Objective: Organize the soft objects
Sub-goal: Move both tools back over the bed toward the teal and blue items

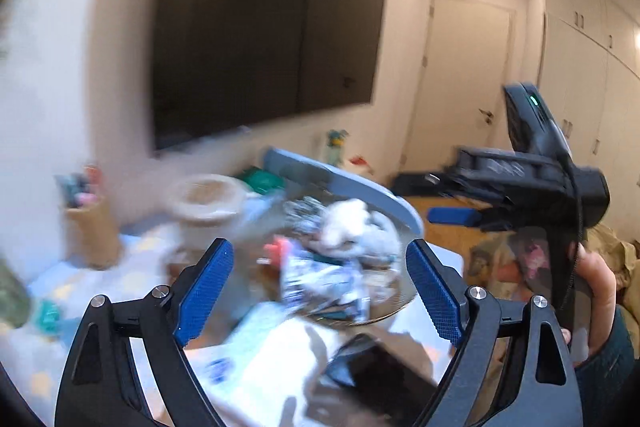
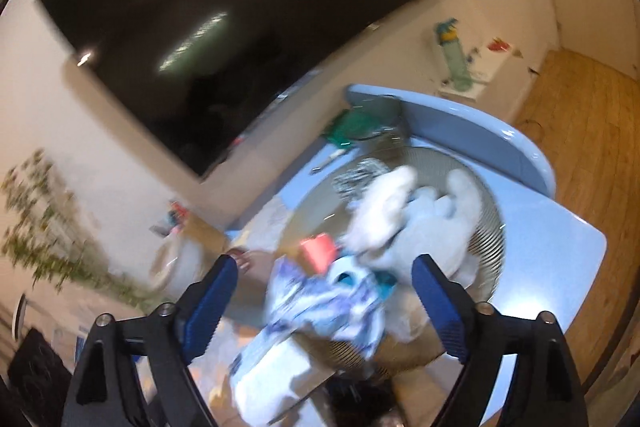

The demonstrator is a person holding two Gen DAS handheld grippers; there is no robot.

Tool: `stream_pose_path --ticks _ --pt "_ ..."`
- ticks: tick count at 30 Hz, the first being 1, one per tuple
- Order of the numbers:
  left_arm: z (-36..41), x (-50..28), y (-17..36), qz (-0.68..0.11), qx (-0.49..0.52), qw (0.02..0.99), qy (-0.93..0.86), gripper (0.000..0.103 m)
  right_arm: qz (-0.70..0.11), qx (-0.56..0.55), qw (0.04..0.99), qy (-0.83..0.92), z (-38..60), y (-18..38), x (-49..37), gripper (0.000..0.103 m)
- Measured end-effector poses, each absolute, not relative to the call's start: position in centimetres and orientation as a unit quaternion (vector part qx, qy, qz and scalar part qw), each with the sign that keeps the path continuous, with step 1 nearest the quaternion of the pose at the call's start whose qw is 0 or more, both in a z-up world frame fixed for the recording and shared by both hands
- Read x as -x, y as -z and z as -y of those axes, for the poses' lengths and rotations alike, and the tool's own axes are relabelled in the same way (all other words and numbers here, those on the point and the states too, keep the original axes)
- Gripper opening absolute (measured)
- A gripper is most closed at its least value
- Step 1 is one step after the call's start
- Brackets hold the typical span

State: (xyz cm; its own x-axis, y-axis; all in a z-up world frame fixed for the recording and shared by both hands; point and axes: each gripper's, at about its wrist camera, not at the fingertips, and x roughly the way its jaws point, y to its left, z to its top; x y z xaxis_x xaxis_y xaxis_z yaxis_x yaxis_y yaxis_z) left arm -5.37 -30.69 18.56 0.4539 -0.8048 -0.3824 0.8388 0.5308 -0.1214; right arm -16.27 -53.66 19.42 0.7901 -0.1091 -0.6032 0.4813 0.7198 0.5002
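Note:
A round woven basket (image 2: 486,227) on a pale blue table holds a pile of soft things: a white plush toy (image 2: 432,223), a blue-and-white patterned cloth (image 2: 332,303) and a small red piece (image 2: 318,249). The pile also shows in the left wrist view, with the plush (image 1: 352,227) and the cloth (image 1: 320,283). My left gripper (image 1: 320,287) is open and empty, just short of the pile. My right gripper (image 2: 324,303) is open, its jaws either side of the patterned cloth. It also shows in the left wrist view (image 1: 452,217), held at the right. Both views are blurred.
A large dark TV (image 1: 256,39) hangs on the wall behind the table. A cardboard pen holder (image 1: 90,227) and a round beige container (image 1: 204,201) stand at the left. A black phone (image 1: 380,379) lies near the table's front. A white door (image 1: 460,79) and cabinets are at the right.

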Motion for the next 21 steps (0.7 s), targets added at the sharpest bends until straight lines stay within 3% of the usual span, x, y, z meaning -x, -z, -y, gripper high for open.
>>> stream_pose_path --ticks 4,9,13,17,21 --pt "22.9 5.4 -21.1 -0.164 -0.026 0.886 0.432 0.1 -0.265 -0.304 0.91 0.096 47.8 -21.0 16.3 0.099" --pt "13.9 5.0 -23.2 -0.138 -0.002 0.929 0.343 0.102 -0.256 -0.235 0.937 0.035 38.9 -21.8 14.3 0.103" --pt "9.3 4.2 -23.1 -0.148 -0.015 0.948 0.28 0.102 -0.283 -0.199 0.938 -0.011 32.3 -19.4 11.2 0.103" --pt "6.6 2.3 -21.1 -0.18 -0.037 0.952 0.245 0.102 -0.329 -0.199 0.922 -0.039 27.8 -15.0 7.4 0.103" --pt "6.0 -1.5 -15.4 -0.241 -0.025 0.942 0.23 0.102 -0.364 -0.174 0.914 -0.031 24.5 -9.9 4.0 0.103"
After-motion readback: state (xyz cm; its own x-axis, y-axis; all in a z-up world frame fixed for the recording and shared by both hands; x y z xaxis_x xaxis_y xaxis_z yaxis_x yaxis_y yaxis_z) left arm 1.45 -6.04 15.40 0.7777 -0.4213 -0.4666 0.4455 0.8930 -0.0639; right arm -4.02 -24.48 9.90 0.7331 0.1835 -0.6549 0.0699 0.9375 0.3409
